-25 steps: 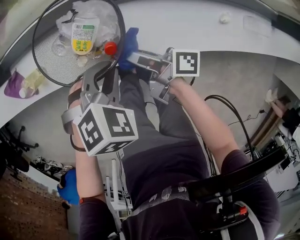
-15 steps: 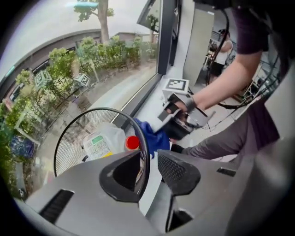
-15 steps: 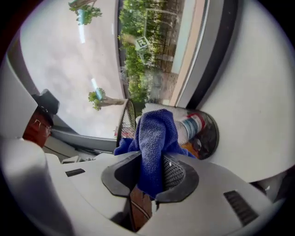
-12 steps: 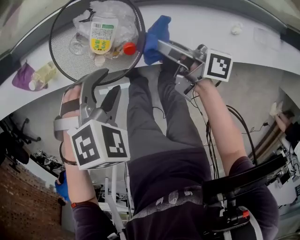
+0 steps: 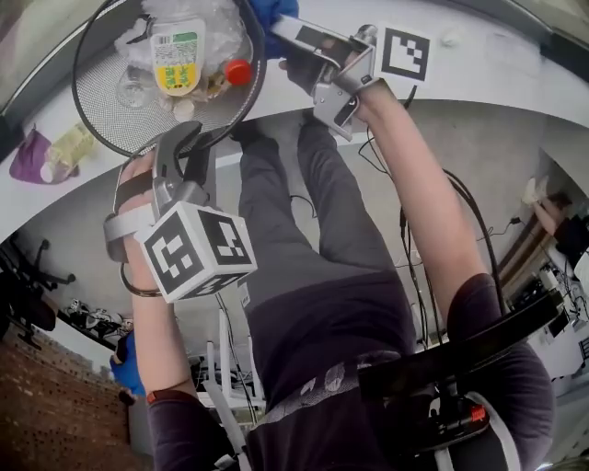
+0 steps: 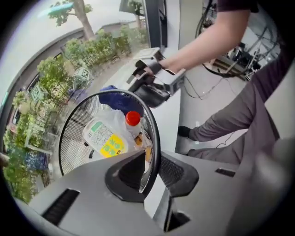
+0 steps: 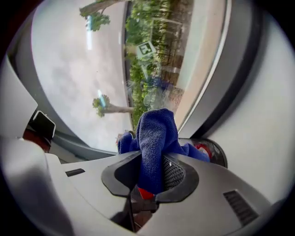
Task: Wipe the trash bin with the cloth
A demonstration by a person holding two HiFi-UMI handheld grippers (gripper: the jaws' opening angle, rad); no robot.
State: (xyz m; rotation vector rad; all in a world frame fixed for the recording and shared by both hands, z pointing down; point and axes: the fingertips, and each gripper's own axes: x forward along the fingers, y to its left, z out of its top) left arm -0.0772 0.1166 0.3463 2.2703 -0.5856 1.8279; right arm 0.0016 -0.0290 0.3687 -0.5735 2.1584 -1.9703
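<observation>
A black wire-mesh trash bin (image 5: 103, 109) lies with its mouth toward me at the top left. It holds a yellow-labelled bottle (image 5: 177, 60) with a red cap and some clear plastic. My left gripper (image 5: 187, 138) is at the bin's near rim, its jaws closing with the rim between the pads. The left gripper view shows that rim (image 6: 156, 138) running between the jaws of the left gripper (image 6: 154, 167). My right gripper (image 5: 283, 26) is shut on a blue cloth (image 5: 267, 11) at the bin's far right rim. In the right gripper view the cloth (image 7: 154, 133) bulges out of the right gripper (image 7: 154, 175).
The bin rests on a white ledge (image 5: 479, 69) under a window. A purple item (image 5: 28, 161) and a small pale bottle (image 5: 72, 145) lie on the ledge to the left. The person's legs (image 5: 313, 239) and floor cables (image 5: 460, 198) are below.
The left jaws spread around the rim half a second ago and have come together on it again. The right gripper carried the cloth up along the bin's right side to its far rim.
</observation>
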